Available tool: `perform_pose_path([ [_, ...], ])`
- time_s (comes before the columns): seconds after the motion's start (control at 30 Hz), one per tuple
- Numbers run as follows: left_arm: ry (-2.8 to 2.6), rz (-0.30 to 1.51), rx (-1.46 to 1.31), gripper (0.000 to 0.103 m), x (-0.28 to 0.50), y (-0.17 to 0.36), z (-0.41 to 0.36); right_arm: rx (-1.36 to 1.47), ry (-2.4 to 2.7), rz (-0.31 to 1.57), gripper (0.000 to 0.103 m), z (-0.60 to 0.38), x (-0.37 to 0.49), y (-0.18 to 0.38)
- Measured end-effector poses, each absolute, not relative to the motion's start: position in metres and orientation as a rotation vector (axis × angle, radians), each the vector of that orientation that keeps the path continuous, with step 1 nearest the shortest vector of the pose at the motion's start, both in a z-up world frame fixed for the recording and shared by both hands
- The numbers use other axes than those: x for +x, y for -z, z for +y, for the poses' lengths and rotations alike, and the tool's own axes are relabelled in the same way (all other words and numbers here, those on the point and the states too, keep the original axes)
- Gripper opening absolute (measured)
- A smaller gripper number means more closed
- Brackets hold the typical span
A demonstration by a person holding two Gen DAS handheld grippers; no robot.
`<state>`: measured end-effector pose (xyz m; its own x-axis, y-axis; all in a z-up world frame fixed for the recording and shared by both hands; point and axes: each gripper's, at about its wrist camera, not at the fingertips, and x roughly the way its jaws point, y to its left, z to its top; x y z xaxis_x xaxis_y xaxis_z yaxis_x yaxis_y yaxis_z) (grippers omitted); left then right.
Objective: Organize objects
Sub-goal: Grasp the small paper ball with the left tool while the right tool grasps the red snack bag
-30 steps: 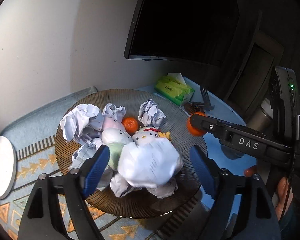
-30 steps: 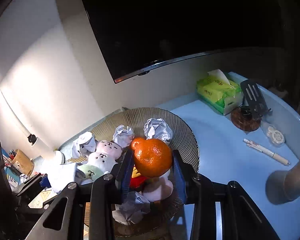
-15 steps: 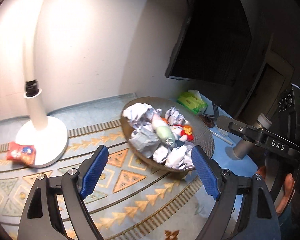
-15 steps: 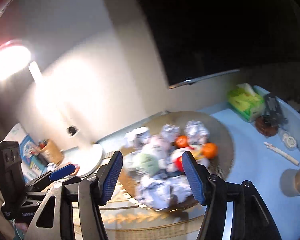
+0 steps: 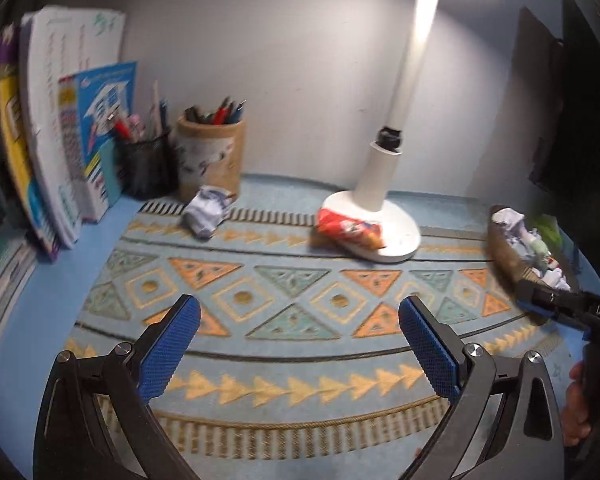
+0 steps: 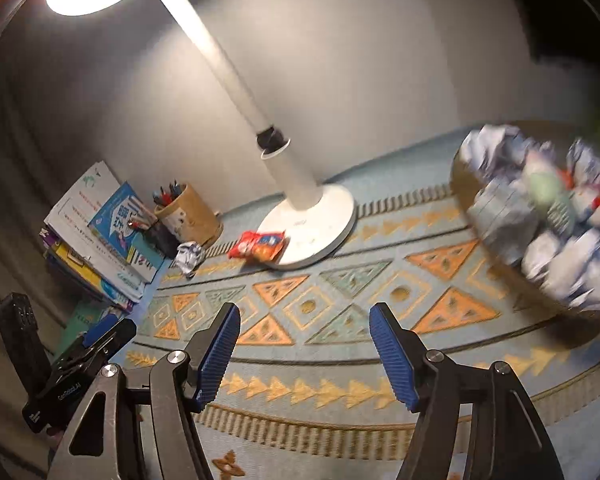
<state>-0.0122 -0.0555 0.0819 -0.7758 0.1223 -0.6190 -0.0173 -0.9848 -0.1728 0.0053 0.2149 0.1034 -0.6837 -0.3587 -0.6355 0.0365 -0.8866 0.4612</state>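
Grippers both empty over the patterned mat (image 5: pixel 300 280). Left gripper (image 5: pixel 299 346): jaws wide and opening, only mat showing between the blue pads. Right gripper (image 6: pixel 305 354): jaws at a moderate gap, also opening, nothing between them.

Crumpled paper ball (image 5: pixel 206 214) lies on the mat's far edge, just in front of the tan pen holder (image 5: pixel 212 156) and near the black mesh pen cup (image 5: pixel 148 166). Red snack packet (image 5: pixel 350 230) rests partly on the white base of the desk lamp (image 5: pixel 384 184), to the right of the paper ball and apart from it. In the right wrist view both appear again: paper ball (image 6: pixel 189 257), snack packet (image 6: pixel 258 245), lamp base behind the packet.

Brown ribbed plate (image 6: pixel 464 184) sits at the right of the mat, piled with crumpled paper and small plush toys; blurred, individual items hard to separate. Stack of books (image 5: pixel 60 140) stands at the far left against the wall.
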Motion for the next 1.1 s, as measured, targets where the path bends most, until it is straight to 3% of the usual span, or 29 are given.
perform_pose_path([
  [0.27, -2.919, -0.323, -1.173, 0.099, -0.003, -0.038, -0.126, 1.081, 2.697, -0.318, 0.066, 0.157, -0.001, -0.071],
  [0.5, -2.863, -0.416, -1.245, 0.099, -0.011, -0.022, -0.138, 1.097, 2.715, -0.275, 0.066, 0.156, -0.001, -0.066],
  [0.63, -2.833, -0.397, -1.25, 0.099, -0.017, -0.031, -0.133, 1.114, 2.707, -0.262, 0.066, 0.154, -0.005, -0.066],
  [0.8, -2.816, -0.25, -1.119, 0.1, -0.063, -0.075, -0.127, 1.141, 2.643, -0.183, 0.067, 0.137, -0.043, -0.081],
  [0.83, -2.813, -0.25, -1.083, 0.1, -0.076, -0.079, -0.129, 1.11, 2.657, -0.135, 0.069, 0.132, -0.053, -0.089],
  [0.9, -2.823, -0.243, -1.077, 0.1, -0.108, -0.078, -0.135, 1.052, 2.68, -0.023, 0.097, 0.121, -0.077, -0.099],
  [1.1, -2.836, -0.156, -1.218, 0.099, -0.186, -0.04, -0.133, 1.08, 2.652, 0.115, 0.096, 0.102, -0.145, -0.085],
])
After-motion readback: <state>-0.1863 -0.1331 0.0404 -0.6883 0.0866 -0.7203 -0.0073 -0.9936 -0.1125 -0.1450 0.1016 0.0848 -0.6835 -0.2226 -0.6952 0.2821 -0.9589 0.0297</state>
